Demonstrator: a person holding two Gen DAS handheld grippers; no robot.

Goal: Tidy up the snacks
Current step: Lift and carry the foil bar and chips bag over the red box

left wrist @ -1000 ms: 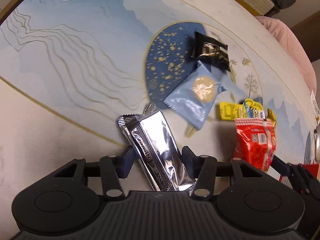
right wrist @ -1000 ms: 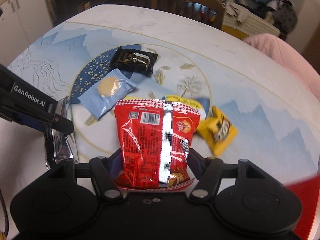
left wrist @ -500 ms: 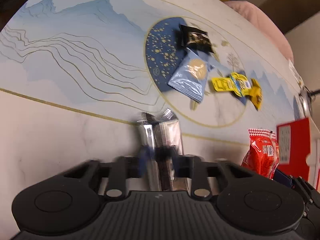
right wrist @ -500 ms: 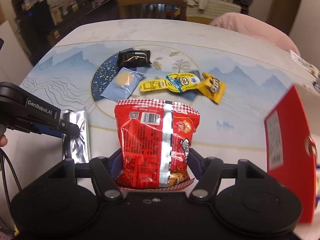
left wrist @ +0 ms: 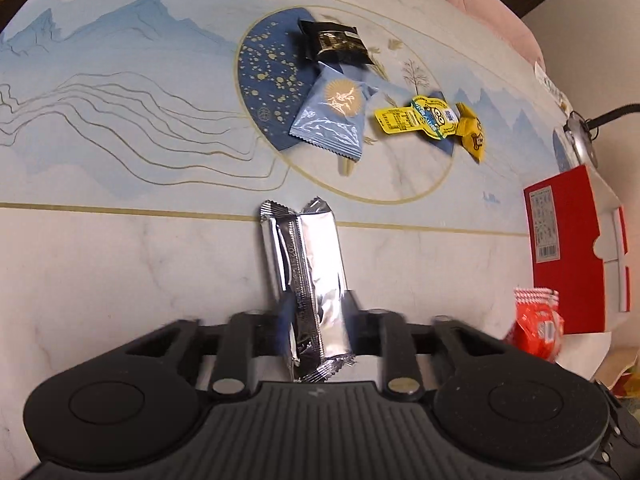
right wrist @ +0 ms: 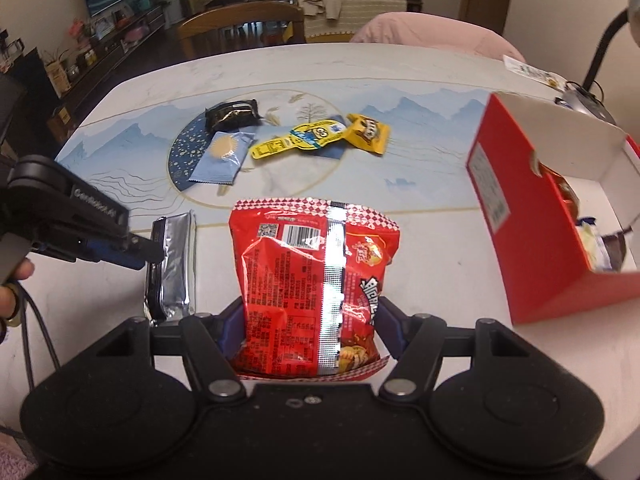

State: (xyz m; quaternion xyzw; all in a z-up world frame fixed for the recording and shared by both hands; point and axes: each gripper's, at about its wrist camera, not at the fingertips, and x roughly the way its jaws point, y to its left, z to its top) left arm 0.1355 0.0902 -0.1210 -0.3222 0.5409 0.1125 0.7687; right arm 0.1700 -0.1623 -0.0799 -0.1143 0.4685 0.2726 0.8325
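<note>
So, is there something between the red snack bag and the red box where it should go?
Nothing visible. The right gripper holds the red snack bag, and only bare table lies between it and the open red box.

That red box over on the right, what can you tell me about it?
The red box is an open cardboard carton, red outside and white inside, with a printed label and barcode on its side wall. It stands on the table at the right, its open top facing the right wrist camera. A curved notch is cut into the rim of one wall. Some wrapped snacks already lie inside, only partly visible. Neither gripper touches it; the red snack bag is held to its left, apart from it.
</note>
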